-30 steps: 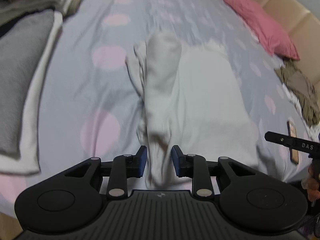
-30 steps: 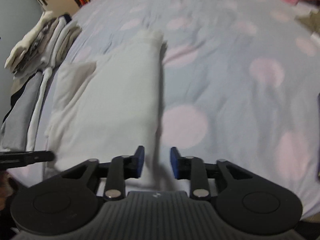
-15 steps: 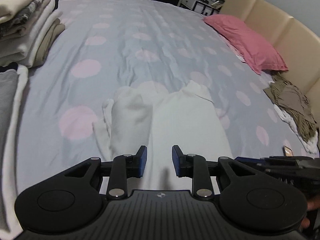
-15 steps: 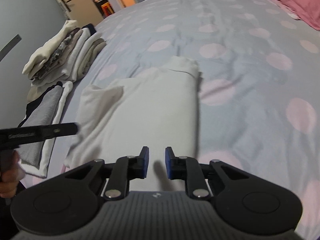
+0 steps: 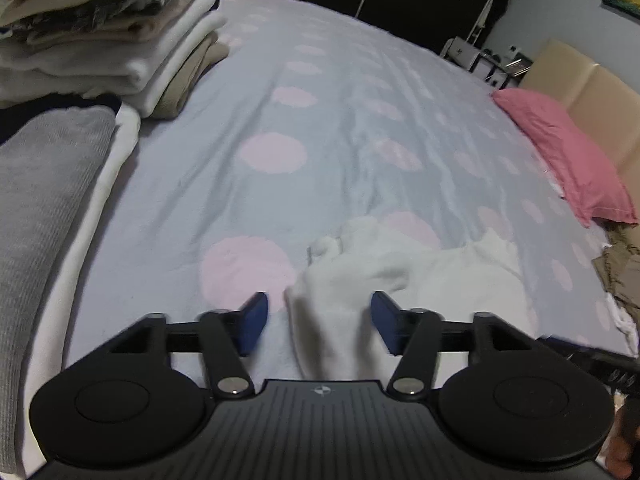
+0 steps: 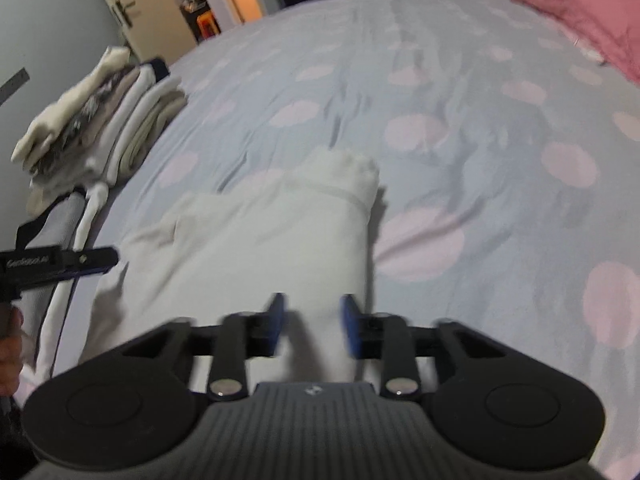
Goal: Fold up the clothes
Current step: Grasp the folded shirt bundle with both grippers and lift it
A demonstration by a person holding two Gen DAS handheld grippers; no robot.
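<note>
A: Item one?

B: White garment point(image 6: 256, 248), soft fleecy knit, partly folded into a long slab on the bedspread point(image 5: 340, 140). One narrow end points away from the right wrist camera and ends in a rounded, ribbed cuff or collar; a loose flap lies off its left edge. In the left wrist view the near part bunches into a lumpy ridge.

A: Grippers?

B: Left gripper point(image 5: 318, 322): black arms, blue pads, jaws spread wide. The garment's ridge runs up between them, touching neither pad as far as can be seen. Right gripper point(image 6: 312, 328): same build, jaws parted less widely, the garment's near end lying in the gap; the picture is blurred there, so contact cannot be judged. Nothing is clamped by either.

A: Surroundings?

B: Bedspread, pale grey-blue cotton with large pink dots, lightly creased. Stack of folded clothes point(image 5: 104, 32), at the far left edge of the bed: cream, mottled grey, white and beige layers. Grey ribbed knit point(image 5: 44, 208) over a white piece, nearer on the left. Pink pillow point(image 5: 568, 160), far right, against a padded beige headboard point(image 5: 580, 80). Crumpled brown cloth point(image 5: 620, 272) at the right edge.
</note>
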